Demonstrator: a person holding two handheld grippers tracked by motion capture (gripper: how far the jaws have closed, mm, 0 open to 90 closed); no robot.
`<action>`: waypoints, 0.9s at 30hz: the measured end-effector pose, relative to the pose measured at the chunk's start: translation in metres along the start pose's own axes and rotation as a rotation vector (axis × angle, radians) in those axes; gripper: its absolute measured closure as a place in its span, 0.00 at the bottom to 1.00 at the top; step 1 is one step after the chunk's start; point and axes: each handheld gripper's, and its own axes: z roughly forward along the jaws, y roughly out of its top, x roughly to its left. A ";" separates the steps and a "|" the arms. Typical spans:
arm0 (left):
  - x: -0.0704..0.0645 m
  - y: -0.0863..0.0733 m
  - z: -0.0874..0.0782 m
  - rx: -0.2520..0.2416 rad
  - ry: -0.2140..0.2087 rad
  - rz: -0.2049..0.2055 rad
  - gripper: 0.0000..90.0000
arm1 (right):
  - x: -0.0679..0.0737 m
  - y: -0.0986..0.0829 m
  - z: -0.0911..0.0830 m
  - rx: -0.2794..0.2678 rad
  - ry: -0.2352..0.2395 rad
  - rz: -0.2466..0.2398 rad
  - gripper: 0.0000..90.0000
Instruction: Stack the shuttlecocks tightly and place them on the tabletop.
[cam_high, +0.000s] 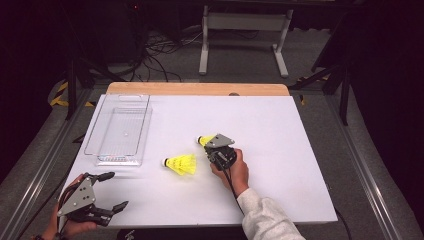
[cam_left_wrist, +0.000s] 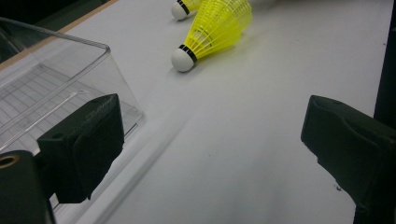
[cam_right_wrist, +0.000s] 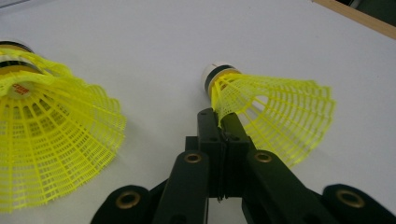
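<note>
Two yellow shuttlecocks lie on the white table (cam_high: 280, 165). My right gripper (cam_high: 214, 144) is shut on the mesh skirt of the farther shuttlecock (cam_high: 204, 140), whose white cork points away from the hand. In the right gripper view the jaws (cam_right_wrist: 219, 119) pinch the skirt's edge near the cork of this shuttlecock (cam_right_wrist: 280, 112). The second shuttlecock (cam_high: 182, 164) lies loose on its side just to the left (cam_right_wrist: 51, 140). My left gripper (cam_high: 119, 190) hovers open at the table's front left corner, holding nothing (cam_left_wrist: 212, 135). Both shuttlecocks (cam_left_wrist: 219, 23) lie ahead of it.
A clear plastic tray (cam_high: 116, 159) stands at the left of the table, with nothing visible inside; its near corner (cam_left_wrist: 70, 70) sits close to my left jaw. A wooden strip (cam_high: 200, 89) borders the far edge. Floor cables and a table frame lie beyond.
</note>
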 end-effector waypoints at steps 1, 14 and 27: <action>0.000 0.000 0.000 -0.002 0.000 0.001 0.08 | 0.000 0.000 -0.001 -0.005 0.000 -0.005 1.00; -0.001 0.001 0.001 0.000 -0.004 0.002 0.08 | -0.004 0.003 -0.017 -0.053 -0.003 -0.029 1.00; -0.001 0.002 0.003 0.004 -0.009 0.006 0.08 | -0.011 0.004 -0.030 -0.083 -0.014 -0.030 1.00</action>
